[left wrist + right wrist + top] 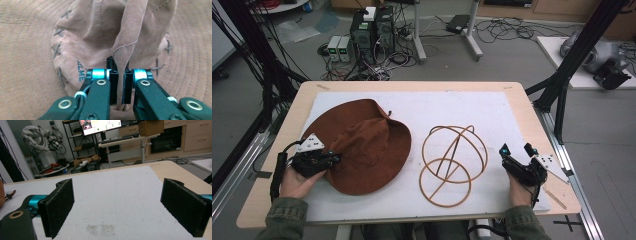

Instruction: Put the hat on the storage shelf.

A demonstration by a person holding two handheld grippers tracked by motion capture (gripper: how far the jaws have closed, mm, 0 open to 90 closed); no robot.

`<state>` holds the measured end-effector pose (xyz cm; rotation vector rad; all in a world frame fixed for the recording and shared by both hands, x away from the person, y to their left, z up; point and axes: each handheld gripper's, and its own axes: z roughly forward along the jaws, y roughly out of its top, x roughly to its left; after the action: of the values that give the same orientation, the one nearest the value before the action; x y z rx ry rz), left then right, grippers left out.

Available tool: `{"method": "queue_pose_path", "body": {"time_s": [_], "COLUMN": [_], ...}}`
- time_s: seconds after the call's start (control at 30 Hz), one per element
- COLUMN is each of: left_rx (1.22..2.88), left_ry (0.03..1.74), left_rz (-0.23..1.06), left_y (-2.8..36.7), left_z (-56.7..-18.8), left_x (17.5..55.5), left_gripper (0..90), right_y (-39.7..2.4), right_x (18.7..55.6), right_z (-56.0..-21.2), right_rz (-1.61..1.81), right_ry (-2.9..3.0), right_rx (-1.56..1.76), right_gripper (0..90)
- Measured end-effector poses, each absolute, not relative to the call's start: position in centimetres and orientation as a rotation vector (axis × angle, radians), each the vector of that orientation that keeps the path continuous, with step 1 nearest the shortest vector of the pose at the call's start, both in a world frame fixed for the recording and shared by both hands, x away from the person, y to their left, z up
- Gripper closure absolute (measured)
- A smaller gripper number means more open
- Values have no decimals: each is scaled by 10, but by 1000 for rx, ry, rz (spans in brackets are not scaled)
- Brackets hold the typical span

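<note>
A brown suede hat (364, 145) lies brim-spread on the left half of the white mat (462, 107). My left gripper (332, 159) is at the hat's near left edge, shut on a raised fold of the hat's fabric (125, 50), which stands between the two black pads (113, 86). A wooden wire hat stand (452, 162), made of crossed rings, rests to the right of the hat. My right gripper (517, 150) sits near the mat's right edge, open, its pads (60, 207) wide apart with nothing between them.
The mat covers a wooden table (532, 125). Beyond the far edge are computer towers (372, 30) and tangled cables on the floor. Black frame posts (577, 55) stand at both sides. A grey smudge (101, 230) marks the mat in front of the right gripper.
</note>
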<state>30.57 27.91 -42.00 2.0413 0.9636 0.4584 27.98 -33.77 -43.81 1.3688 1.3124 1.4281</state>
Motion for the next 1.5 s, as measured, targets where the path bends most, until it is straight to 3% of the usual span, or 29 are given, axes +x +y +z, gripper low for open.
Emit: {"method": "queue_pose_path", "body": {"time_s": [0.4,0.57,1.17,1.5], "left_rx": [1889,1831,1686,1567], "left_ry": [889,858,659,524], "left_rz": [500,581,659,637], "left_y": [275,271,240,220], "left_z": [-408,-396,-310,-274], "left_x": [295,289,284,285], "left_gripper": [884,884,882,882], "right_y": [-338,-339,-338,-339], "right_x": [280,280,280,280], "right_z": [-439,-439,-438,-439], "right_rz": [1430,1430,1439,1442], "right_ry": [1311,1307,1306,1305], "right_rx": [1375,1380,1382,1378], "right_gripper": [110,110,111,110]}}
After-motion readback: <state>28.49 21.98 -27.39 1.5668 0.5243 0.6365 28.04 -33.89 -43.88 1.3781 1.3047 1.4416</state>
